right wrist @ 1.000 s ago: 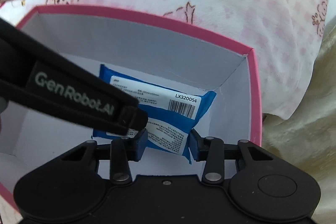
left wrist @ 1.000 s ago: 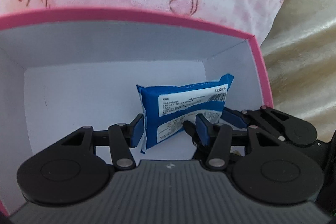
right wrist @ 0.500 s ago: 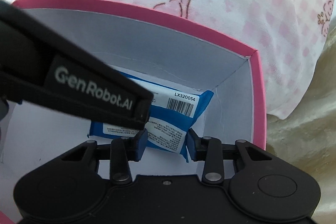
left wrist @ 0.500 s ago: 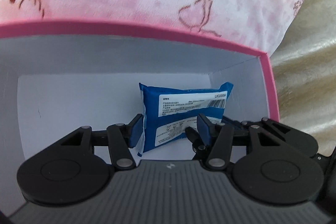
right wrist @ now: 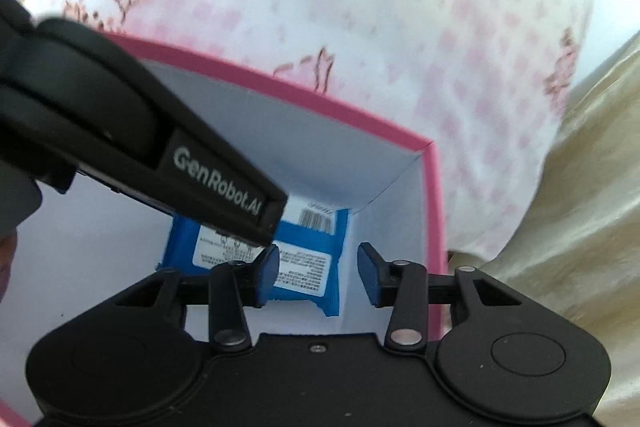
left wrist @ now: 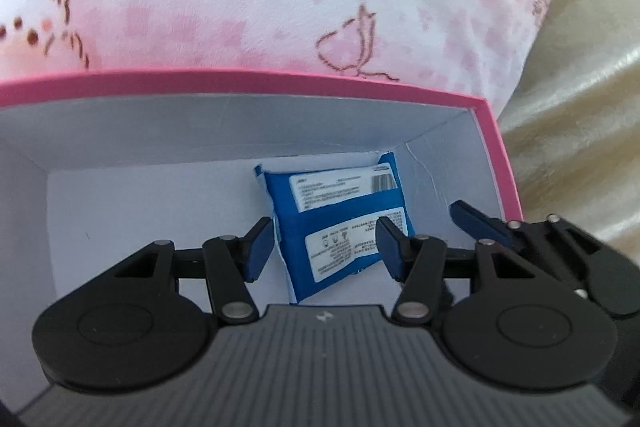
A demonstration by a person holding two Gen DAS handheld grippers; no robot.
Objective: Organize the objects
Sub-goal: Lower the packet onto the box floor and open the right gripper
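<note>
Lettering on the left gripper [right wrist: 256,223] is showing only in the right view; both it and the right gripper [right wrist: 318,275] are opening, hovering unclamped over the blue packet [left wrist: 340,223] lying in the pink box [left wrist: 496,163]

Your left wrist camera sits just behind the left gripper [left wrist: 324,239], looking steeply down and forward, close into the pink-rimmed box [left wrist: 248,77]. Your right wrist camera looks the same way over the right gripper [right wrist: 318,273], from further right. Both views share the box's far right corner, the blue packet [left wrist: 340,223] lying there, and the pink-checked fabric [right wrist: 360,7] beyond.
</note>
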